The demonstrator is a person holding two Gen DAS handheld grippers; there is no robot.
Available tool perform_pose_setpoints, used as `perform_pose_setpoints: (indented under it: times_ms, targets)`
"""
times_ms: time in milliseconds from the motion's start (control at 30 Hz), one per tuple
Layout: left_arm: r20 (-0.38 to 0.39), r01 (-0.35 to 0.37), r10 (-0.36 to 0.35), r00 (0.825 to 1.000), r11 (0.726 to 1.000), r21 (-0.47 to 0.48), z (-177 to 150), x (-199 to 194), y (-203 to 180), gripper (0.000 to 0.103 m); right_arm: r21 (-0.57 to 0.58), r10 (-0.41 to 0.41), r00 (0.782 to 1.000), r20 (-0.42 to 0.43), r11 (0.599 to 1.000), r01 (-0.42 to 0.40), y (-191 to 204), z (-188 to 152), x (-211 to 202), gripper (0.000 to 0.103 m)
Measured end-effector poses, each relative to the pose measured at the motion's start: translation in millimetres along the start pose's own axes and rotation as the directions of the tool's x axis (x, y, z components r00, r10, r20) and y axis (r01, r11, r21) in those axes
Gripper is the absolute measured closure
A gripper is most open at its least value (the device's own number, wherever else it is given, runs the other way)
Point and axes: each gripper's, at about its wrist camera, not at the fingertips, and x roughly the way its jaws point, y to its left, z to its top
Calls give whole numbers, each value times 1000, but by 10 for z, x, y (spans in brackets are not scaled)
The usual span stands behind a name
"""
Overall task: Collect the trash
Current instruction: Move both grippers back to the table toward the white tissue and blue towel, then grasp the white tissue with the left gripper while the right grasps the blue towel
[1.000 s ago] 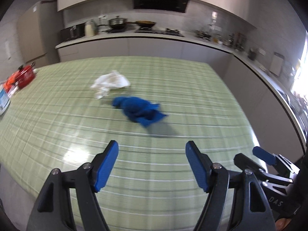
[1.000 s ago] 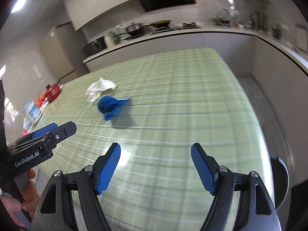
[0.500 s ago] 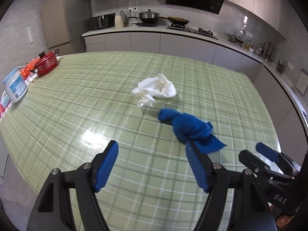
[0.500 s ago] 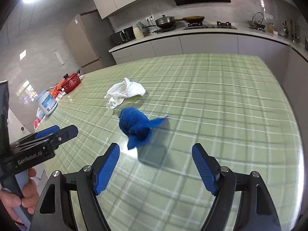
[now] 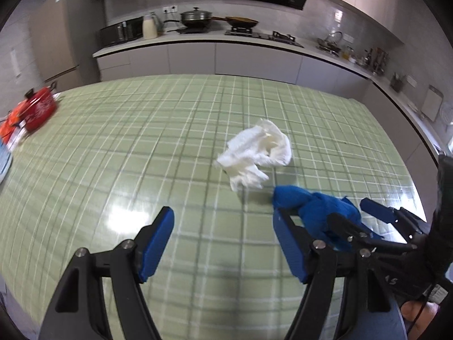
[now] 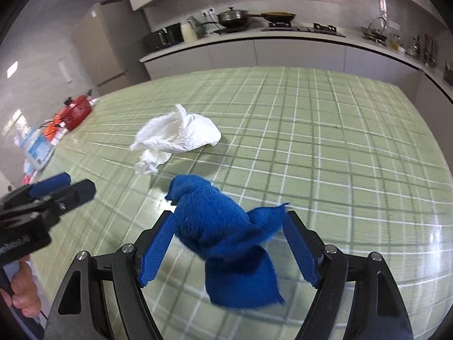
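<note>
A crumpled white tissue (image 5: 257, 153) (image 6: 175, 138) lies on the green checked table (image 5: 141, 141). Just in front of it lies a bunched blue cloth (image 6: 220, 226) (image 5: 311, 209). My right gripper (image 6: 229, 216) (image 5: 354, 212) is open and straddles the blue cloth, which sits between its blue pads (image 6: 158, 240) on the tabletop. My left gripper (image 5: 223, 215) (image 6: 68, 187) is open with nothing between its fingers. It hovers over bare table, to the left of the cloth and short of the tissue.
A red pot (image 5: 39, 110) (image 6: 76, 112) and blue-white packages (image 6: 39, 147) stand at the table's far left edge. A kitchen counter (image 5: 226, 45) with stove and pans runs behind the table. A hand (image 6: 22, 291) holds the left gripper's handle.
Both grippers have moved forward and lower toward the tissue and cloth. The blue cloth, formerly well ahead, now lies between the right gripper's fingers. Both stay open.
</note>
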Motion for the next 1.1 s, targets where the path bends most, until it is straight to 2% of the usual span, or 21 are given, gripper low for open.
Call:
perform_pose_setpoints:
  times_ms: [100, 233, 367, 567, 667, 767, 900, 1000, 1100]
  targets:
    - [-13, 31, -31, 999, 999, 21, 72, 78, 49, 29, 15, 8, 999, -31, 1000, -8, 53, -3, 139, 23]
    - [-25, 59, -58, 998, 998, 36, 122, 159, 32, 29, 27, -12, 999, -30, 1000, 13, 67, -6, 173, 23]
    - [-31, 60, -59, 998, 998, 34, 130, 206, -31, 29, 48, -100, 995, 19, 994, 99, -62, 21, 94, 23]
    - [-21, 42, -41, 999, 999, 31, 179, 255, -183, 29, 192, -214, 976, 45, 960, 202, -533, 51, -72, 23]
    - [-18, 34, -33, 999, 999, 40, 202, 281, -265, 29, 245, -249, 967, 60, 942, 228, -684, 60, -161, 23]
    - [-12, 26, -26, 1000, 998, 48, 230, 304, -322, 29, 253, -189, 980, 65, 953, 167, -733, 61, -237, 23]
    - [-15, 17, -16, 1000, 998, 63, 293, 402, -387, 29, 195, -134, 989, 61, 973, 120, -648, 59, -230, 23]
    - [-15, 8, -7, 1000, 997, 77, 317, 457, -420, 29, 145, -103, 994, 40, 985, 96, -560, 57, -129, 23]
    - [-9, -2, 2, 1000, 997, 82, 356, 487, -416, 29, 107, -110, 994, 2, 988, 109, -491, 46, 9, 23]
